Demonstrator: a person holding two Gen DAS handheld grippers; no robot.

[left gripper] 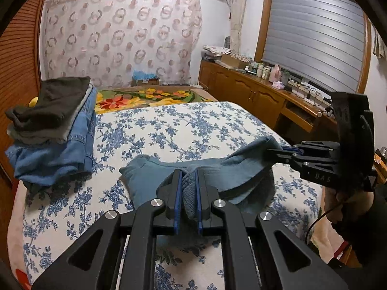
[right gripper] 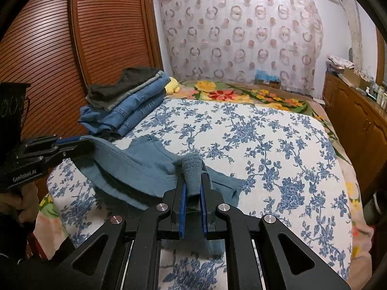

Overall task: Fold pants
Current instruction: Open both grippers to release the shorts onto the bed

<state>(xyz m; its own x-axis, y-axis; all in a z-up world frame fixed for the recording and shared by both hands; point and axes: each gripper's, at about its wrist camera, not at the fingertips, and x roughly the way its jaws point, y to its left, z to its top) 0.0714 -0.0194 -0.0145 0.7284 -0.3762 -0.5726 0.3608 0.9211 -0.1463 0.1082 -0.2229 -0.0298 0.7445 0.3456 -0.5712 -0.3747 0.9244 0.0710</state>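
Teal sweatpants (left gripper: 241, 166) hang bunched between both grippers, just above the blue-flowered bed sheet (left gripper: 183, 125). In the left wrist view, my left gripper (left gripper: 188, 172) is shut on a ribbed fold of the pants. My right gripper (left gripper: 272, 150) comes in from the right and pinches the fabric's far corner. From the right wrist, my right gripper (right gripper: 193, 180) is shut on a ribbed cuff of the pants (right gripper: 135, 166). My left gripper (right gripper: 83, 142) holds the other end at the left. Part of the pants lies on the sheet (right gripper: 266, 145).
A stack of folded jeans and dark clothes (left gripper: 53, 133) (right gripper: 130, 101) sits at the bed's left side, by a louvred wooden door (right gripper: 72, 36). A flowered blanket (left gripper: 145, 96) covers the far end. A wooden cabinet (left gripper: 254, 94) with bottles runs along the right.
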